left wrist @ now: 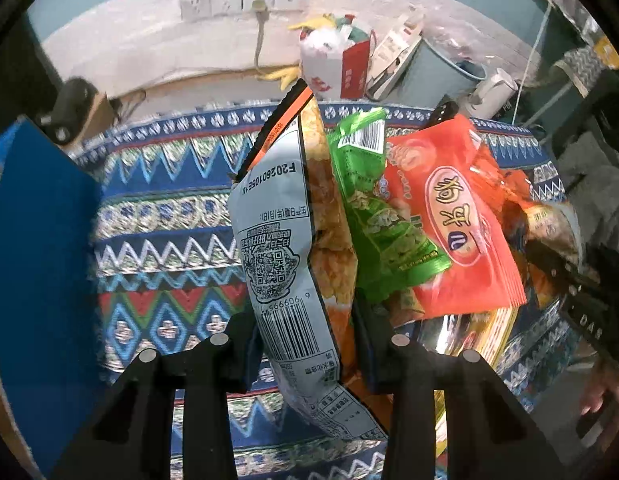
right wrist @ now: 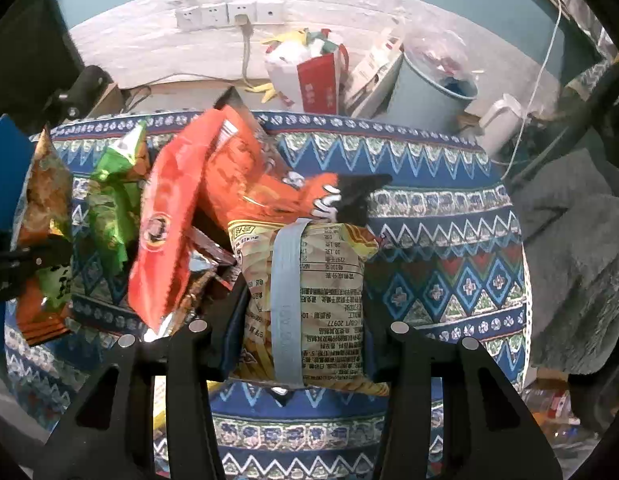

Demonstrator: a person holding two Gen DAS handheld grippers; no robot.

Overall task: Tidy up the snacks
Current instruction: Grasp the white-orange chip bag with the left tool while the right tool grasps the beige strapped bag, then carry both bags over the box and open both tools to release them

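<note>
My left gripper (left wrist: 305, 344) is shut on a grey-backed snack bag (left wrist: 281, 248) with a barcode and QR code, held upright above the patterned cloth. Beside it stand a green snack bag (left wrist: 381, 224) and a red bag (left wrist: 461, 232). My right gripper (right wrist: 305, 336) is shut on a yellow snack bag (right wrist: 309, 292) with a grey seam strip. Behind it lie an orange-red bag (right wrist: 253, 176), a red bag (right wrist: 169, 220) and a green bag (right wrist: 109, 204). The left gripper's bag also shows at the left of the right wrist view (right wrist: 45, 200).
A blue patterned cloth (left wrist: 161, 208) covers the table (right wrist: 449, 240). A blue box (left wrist: 33, 240) stands at the left. Behind the table are a grey bin (right wrist: 425, 88), a red-and-white bag (right wrist: 309, 76), a white jug (right wrist: 501, 120) and wall sockets (left wrist: 237, 0).
</note>
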